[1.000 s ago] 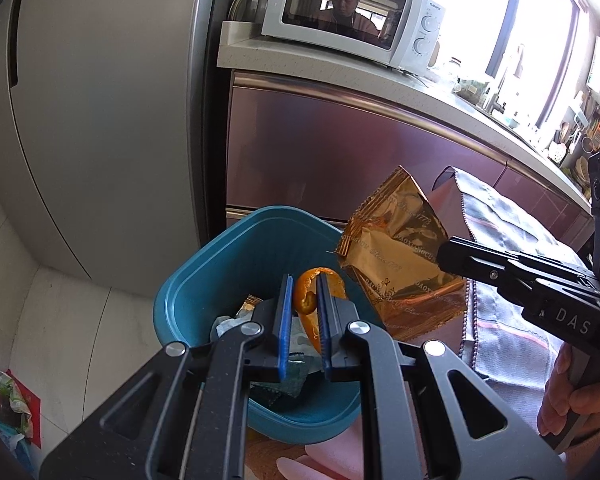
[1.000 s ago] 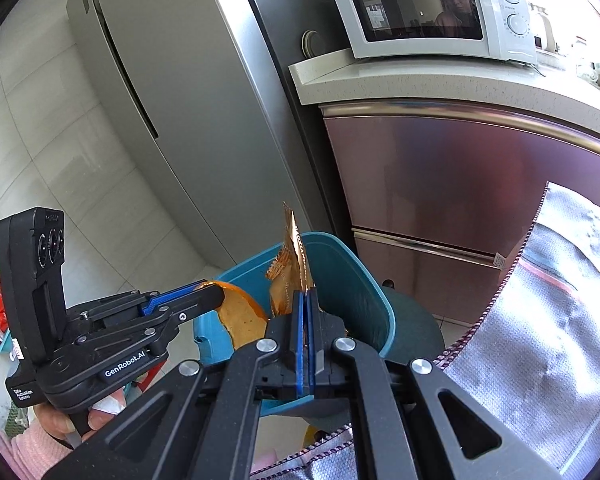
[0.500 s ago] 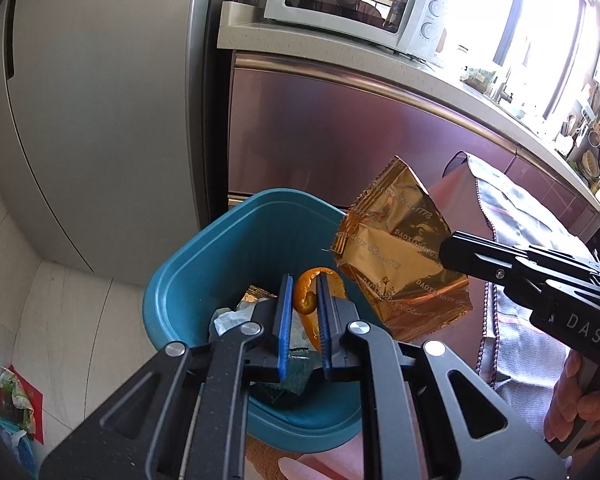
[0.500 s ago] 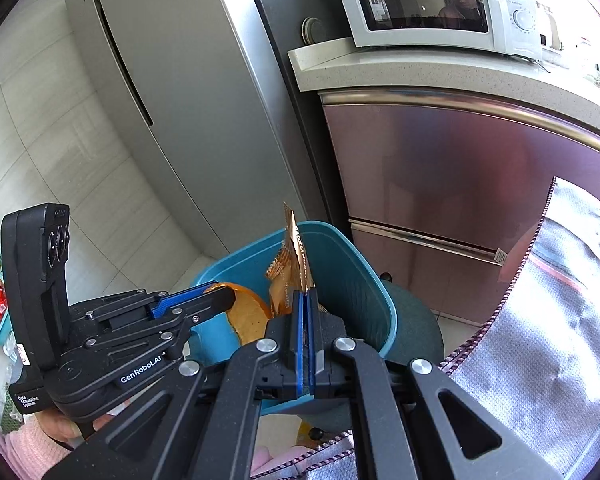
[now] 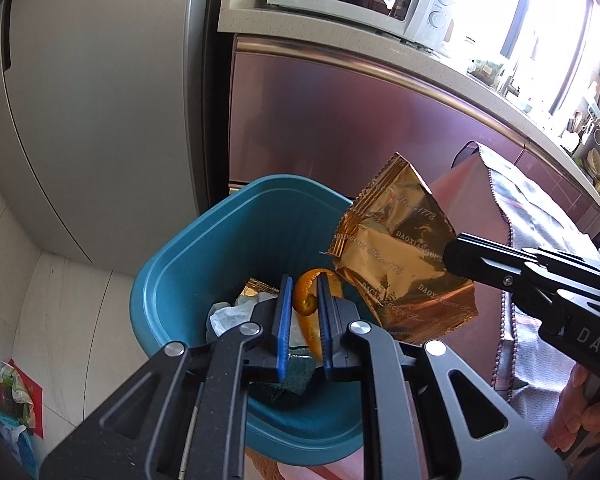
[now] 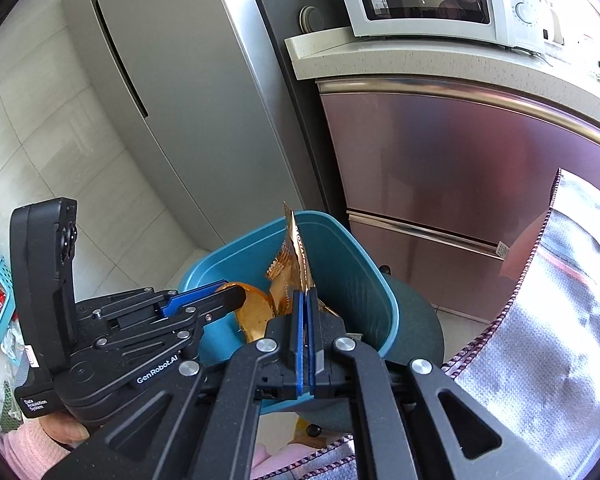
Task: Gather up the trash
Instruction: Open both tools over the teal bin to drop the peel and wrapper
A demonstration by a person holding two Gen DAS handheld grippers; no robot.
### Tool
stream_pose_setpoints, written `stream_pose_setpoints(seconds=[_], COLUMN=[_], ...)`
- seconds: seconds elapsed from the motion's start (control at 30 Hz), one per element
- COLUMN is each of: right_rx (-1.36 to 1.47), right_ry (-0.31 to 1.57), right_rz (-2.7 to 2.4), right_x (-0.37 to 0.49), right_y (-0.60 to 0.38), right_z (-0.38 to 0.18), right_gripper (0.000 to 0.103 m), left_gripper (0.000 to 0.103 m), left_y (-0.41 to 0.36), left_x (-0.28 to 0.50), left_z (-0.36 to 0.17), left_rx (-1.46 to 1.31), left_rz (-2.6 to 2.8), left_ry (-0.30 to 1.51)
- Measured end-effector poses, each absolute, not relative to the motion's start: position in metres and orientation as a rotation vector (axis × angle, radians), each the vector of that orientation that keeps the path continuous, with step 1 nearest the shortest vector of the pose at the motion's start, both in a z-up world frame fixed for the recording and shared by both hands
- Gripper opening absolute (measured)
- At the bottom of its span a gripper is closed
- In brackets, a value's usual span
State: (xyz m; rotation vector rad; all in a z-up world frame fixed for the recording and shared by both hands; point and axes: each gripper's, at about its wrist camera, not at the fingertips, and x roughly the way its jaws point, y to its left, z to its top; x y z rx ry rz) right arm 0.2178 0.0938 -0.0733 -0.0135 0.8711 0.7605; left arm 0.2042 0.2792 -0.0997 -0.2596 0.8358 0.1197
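— Two pieces of trash are up in the air: a curl of orange peel [image 5: 306, 304] clamped between the narrowed pads of the left gripper [image 5: 304, 320], and a gold foil wrapper [image 5: 400, 264] pinched flat in the fully closed right gripper [image 6: 305, 332]. Both hang over the open blue bin [image 5: 204, 256].

— Which one worries you?

— The wrapper. It's light and wide, and much of it sits out over the bin's right rim, next to the grey cloth [image 5: 540, 248]. Let go there, I'd guess it could flutter and land on the cloth or the floor.

— And the peel?

— It's well inside the rim, above the tissue [image 5: 230, 314] and wrappers already in there. The risk is that it sticks to a pad when the jaws part, then drops late, outside the bin.

— Anything else?

— The grippers are close together; crowding the opening could knock the bin.
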Motion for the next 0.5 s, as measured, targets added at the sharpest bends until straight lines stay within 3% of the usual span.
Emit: stream_pose_setpoints(seconds=[0.5], right_rx=[0.012], right_ry=[0.918], right_rz=[0.737], right_x=[0.227], right_y=[0.094], right_z=[-0.08], right_gripper=[0.007], left_gripper=[0.018], left_y=[0.276], left_x=[0.22], left_z=[-0.124], left_rx=[-0.304], left_rz=[0.091], left_ry=[0.895])
